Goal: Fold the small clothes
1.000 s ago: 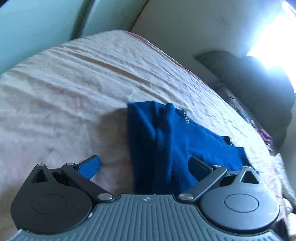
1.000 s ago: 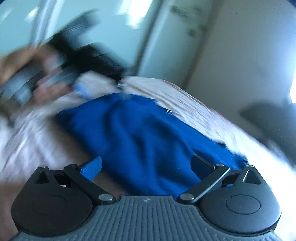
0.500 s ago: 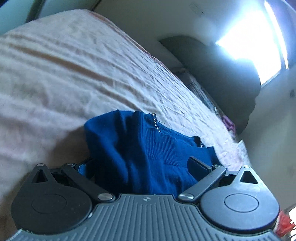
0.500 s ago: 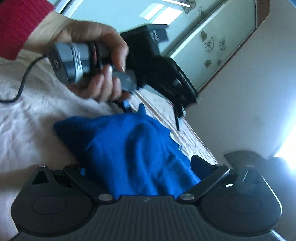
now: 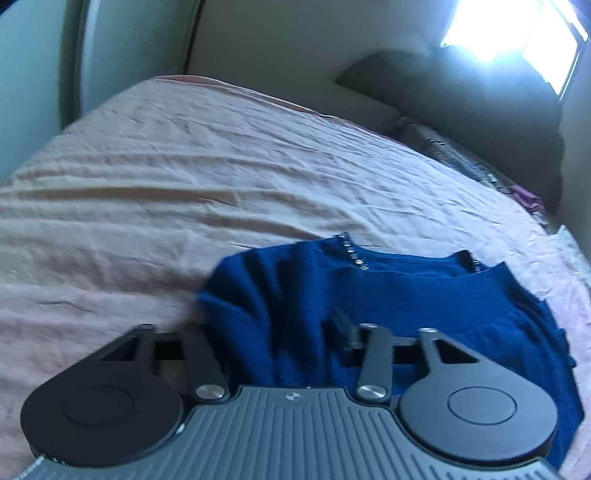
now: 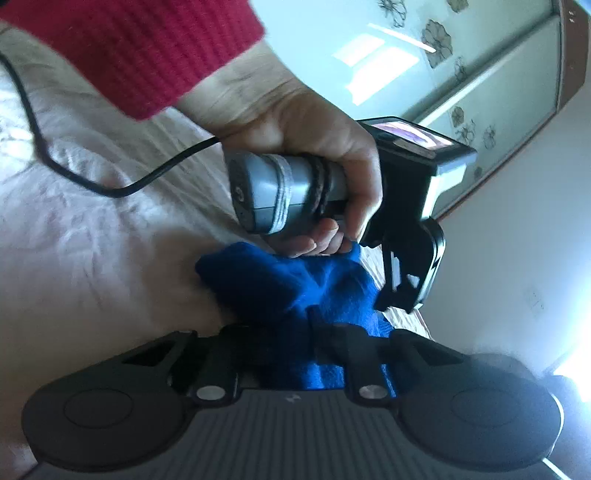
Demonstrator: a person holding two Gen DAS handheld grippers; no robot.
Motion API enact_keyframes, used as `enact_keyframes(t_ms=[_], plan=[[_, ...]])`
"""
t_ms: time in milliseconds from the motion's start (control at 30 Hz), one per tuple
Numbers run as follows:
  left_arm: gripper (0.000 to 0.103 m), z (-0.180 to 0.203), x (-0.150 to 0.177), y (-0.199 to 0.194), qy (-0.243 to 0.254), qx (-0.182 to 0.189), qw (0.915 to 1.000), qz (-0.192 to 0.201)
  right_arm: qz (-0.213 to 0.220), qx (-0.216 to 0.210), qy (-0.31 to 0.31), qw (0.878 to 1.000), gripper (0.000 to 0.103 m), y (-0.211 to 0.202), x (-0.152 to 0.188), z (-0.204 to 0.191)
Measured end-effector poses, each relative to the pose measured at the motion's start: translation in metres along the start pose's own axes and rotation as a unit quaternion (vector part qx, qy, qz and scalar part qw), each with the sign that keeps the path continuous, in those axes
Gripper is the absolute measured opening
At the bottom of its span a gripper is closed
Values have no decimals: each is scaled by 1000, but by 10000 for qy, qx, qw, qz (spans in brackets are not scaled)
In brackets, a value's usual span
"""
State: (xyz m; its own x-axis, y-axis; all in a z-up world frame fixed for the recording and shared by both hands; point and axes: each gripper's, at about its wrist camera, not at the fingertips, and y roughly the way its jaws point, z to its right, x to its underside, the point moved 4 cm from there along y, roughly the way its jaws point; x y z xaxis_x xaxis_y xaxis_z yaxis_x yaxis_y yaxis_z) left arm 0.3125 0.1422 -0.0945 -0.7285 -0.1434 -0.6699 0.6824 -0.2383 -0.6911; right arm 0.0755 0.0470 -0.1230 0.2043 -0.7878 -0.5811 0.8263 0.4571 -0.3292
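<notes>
A small dark blue knit sweater [image 5: 369,295] with a beaded neckline lies bunched on a pinkish bed sheet [image 5: 184,184]. In the left wrist view my left gripper [image 5: 280,332] is shut on a fold of the sweater at its near edge; the fingertips are buried in the cloth. In the right wrist view my right gripper [image 6: 310,332] is shut on another bunch of the sweater [image 6: 288,280]. The person's hand in a red sleeve holds the left gripper's handle [image 6: 288,192] just beyond it, so the two grippers are close together.
A black cable [image 6: 92,177] trails over the sheet. A dark cushion or headboard [image 5: 461,103] and a bright window [image 5: 517,29] stand at the far right. A wardrobe with flower-pattern glass doors [image 6: 461,74] lies beyond the bed.
Both grippers went from open above the sweater to shut on its cloth. They came closer together, and the sweater is more bunched up.
</notes>
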Motion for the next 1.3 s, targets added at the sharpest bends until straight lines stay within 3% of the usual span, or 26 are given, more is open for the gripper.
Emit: enact_keyframes(t_ms=[100,267,600,767,967,1300], plan=[[11,-7,1,-3,-158,199,9997,14,15,-42,-73,10000,10,0,1,-5],[11,5,1,-15,-30,26,9998,170,178,-104,114,9997,9,-1,6,6],[11,21,-11,-35,-199,-135,9994,251,353,-255,1310,9904,8,-24,19,46],[11,39,-21,-49,-348,-88,9986,379,514,-506,2187,9731,8,-41,29,73],[11,68,-31,-59,-395,-192,9985,325,660,-716,3178,9431,7,-54,47,102],[11,113,-40,-70,-148,-208,9985,481,825,-724,4167,9024,7,-76,85,132]])
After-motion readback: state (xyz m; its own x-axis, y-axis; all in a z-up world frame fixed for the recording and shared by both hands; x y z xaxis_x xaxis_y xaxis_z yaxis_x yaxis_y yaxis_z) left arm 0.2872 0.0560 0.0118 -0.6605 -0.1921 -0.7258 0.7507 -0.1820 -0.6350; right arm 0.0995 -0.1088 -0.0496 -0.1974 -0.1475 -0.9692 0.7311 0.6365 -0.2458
